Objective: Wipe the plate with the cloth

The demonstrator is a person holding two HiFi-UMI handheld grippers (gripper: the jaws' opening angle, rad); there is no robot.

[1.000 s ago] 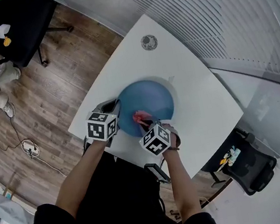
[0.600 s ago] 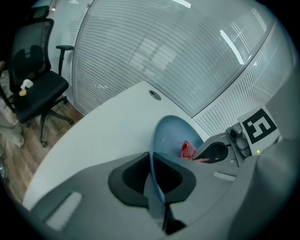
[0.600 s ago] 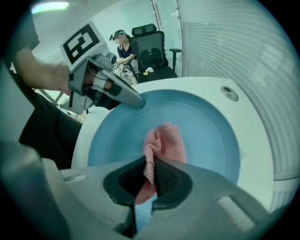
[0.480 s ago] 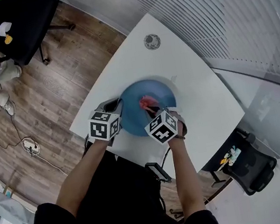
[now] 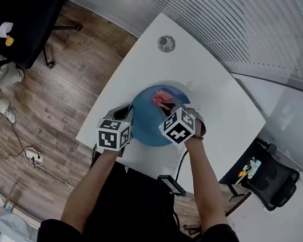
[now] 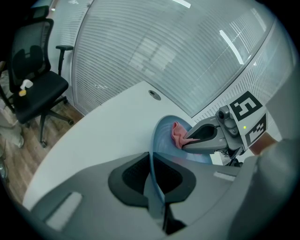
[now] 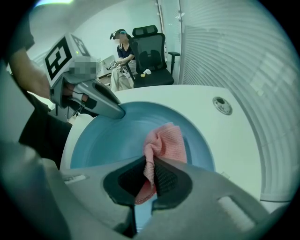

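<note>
Your right tool, clenching the cloth, has slid across the plate; overhead, a cube hides the left tool pinching its rim.

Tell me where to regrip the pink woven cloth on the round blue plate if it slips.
Take the pink woven cloth by its raised, bunched fold, from above, fingers either side of the ridge, as the right gripper pinches it now. The rest lies flat on the round blue plate, offering no edge.
</note>
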